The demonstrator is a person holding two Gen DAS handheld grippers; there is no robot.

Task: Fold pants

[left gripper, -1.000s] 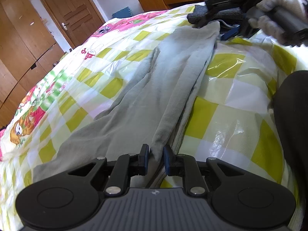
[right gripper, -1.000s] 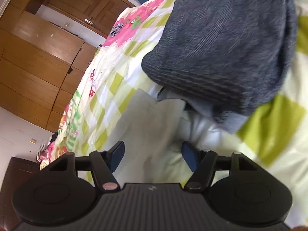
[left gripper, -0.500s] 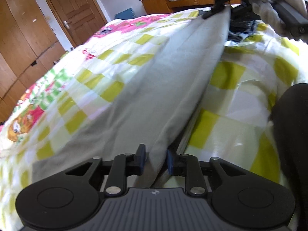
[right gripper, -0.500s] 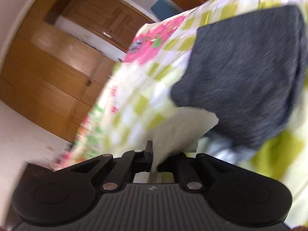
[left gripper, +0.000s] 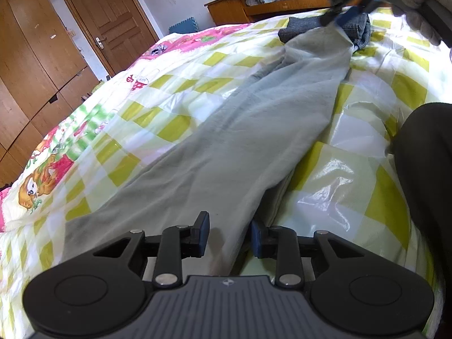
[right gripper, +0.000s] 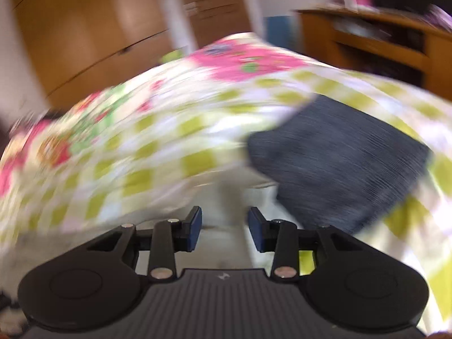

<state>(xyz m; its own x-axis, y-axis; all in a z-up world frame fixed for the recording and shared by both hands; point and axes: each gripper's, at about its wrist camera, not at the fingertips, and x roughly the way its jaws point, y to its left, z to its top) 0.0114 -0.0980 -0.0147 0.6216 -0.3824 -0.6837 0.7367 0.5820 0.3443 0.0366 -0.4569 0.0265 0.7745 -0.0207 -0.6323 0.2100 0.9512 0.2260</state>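
Light grey pants (left gripper: 240, 130) lie lengthwise on the checked bedspread (left gripper: 158, 90), folded along their length. My left gripper (left gripper: 229, 236) is open, its fingers either side of the near end of the pants. My right gripper (right gripper: 224, 226) is open above the far end of the pants (right gripper: 226, 197); it also shows at the top right of the left wrist view (left gripper: 343, 18), held by a gloved hand. The right wrist view is blurred by motion.
A folded dark grey garment (right gripper: 339, 163) lies on the bed by the far end of the pants, also in the left wrist view (left gripper: 325, 26). Wooden wardrobes (left gripper: 31, 65), a door (left gripper: 113, 22) and a desk (left gripper: 276, 2) stand beyond. My dark-clothed leg (left gripper: 423, 169) is at the right.
Both grippers opened and let go of the pants, which dropped from a taut raised line onto the bed. The right gripper swung and tilted up.
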